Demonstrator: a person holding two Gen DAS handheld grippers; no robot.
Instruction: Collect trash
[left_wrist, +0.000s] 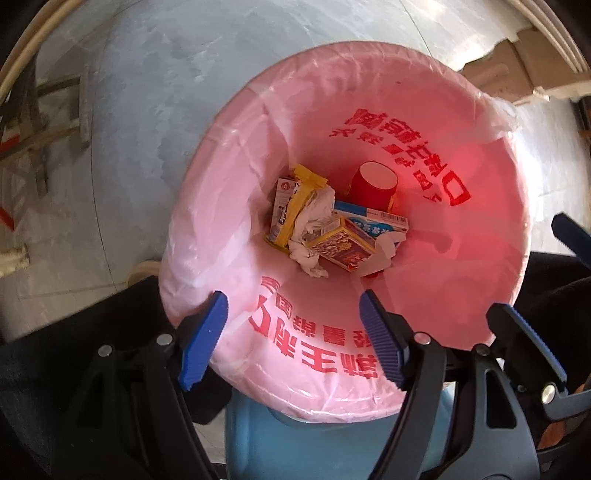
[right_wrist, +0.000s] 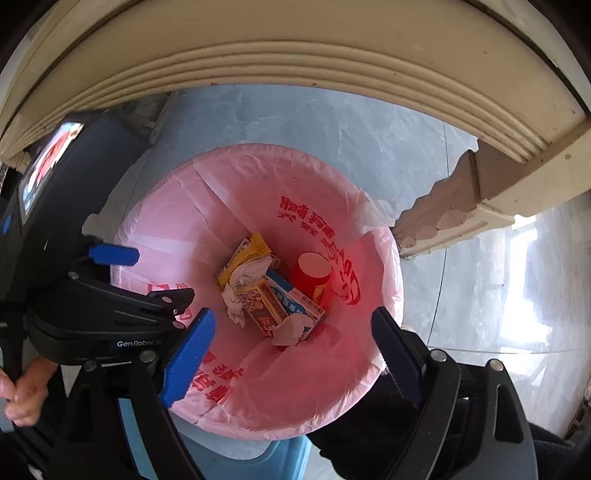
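A blue bin lined with a pink bag (left_wrist: 461, 155) printed with red characters stands on the floor; it also shows in the right wrist view (right_wrist: 177, 210). At its bottom lie a red cup (left_wrist: 373, 184), a yellow packet (left_wrist: 295, 206), crumpled tissue (left_wrist: 310, 225), a red-and-gold box (left_wrist: 343, 245) and a blue-and-white box (left_wrist: 376, 218). My left gripper (left_wrist: 295, 332) is open and empty above the bin's near rim. My right gripper (right_wrist: 291, 354) is open and empty above the bin, beside the left one (right_wrist: 110, 254).
The grey tiled floor (left_wrist: 166, 92) surrounds the bin. A cream moulded table edge (right_wrist: 295, 55) hangs over the far side, with a carved leg (right_wrist: 461, 206) at the right. A wooden frame (left_wrist: 40, 122) stands at the left. A hand (right_wrist: 18, 395) holds the left gripper.
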